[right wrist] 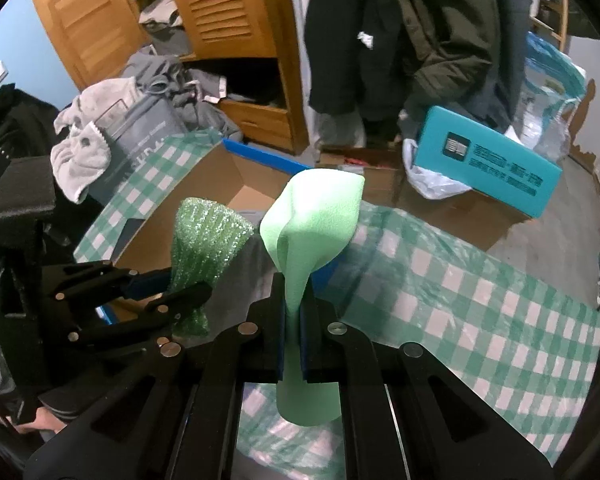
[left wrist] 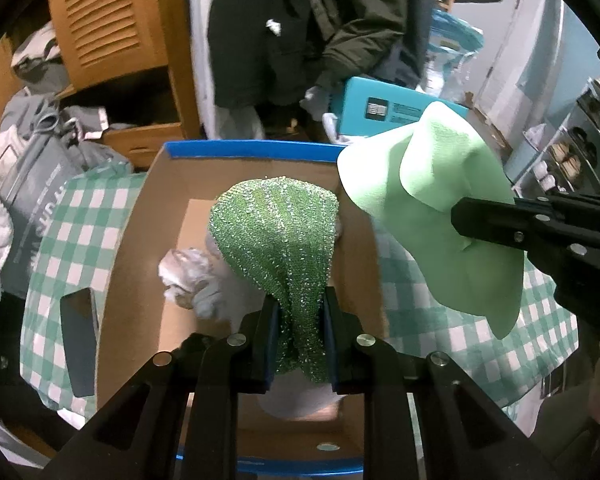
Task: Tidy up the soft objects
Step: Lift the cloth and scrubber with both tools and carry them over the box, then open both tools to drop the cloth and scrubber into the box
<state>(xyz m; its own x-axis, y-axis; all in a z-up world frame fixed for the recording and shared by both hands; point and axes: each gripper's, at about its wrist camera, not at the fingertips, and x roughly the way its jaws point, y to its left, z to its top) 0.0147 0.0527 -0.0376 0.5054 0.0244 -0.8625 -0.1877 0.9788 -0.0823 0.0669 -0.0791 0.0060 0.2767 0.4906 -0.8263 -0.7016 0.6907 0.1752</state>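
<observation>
Now the left gripper (left wrist: 299, 312) pinches a glittery green scrubbing cloth (left wrist: 276, 232) above the open cardboard box (left wrist: 140, 240); beside it, the right gripper (right wrist: 296, 320) clamps a pale green foam sheet (right wrist: 312, 220) over the checked tablecloth (right wrist: 460, 300); next, probably release each into the box

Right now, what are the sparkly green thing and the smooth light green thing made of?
The sparkly green cloth looks like a knitted mesh scrubbing cloth of shiny synthetic thread: open ribbed weave, glittering flecks. The light green sheet looks like thin matte foam or soft felt: smooth, no weave showing, bending in rounded folds. I can't be sure of either.
</observation>
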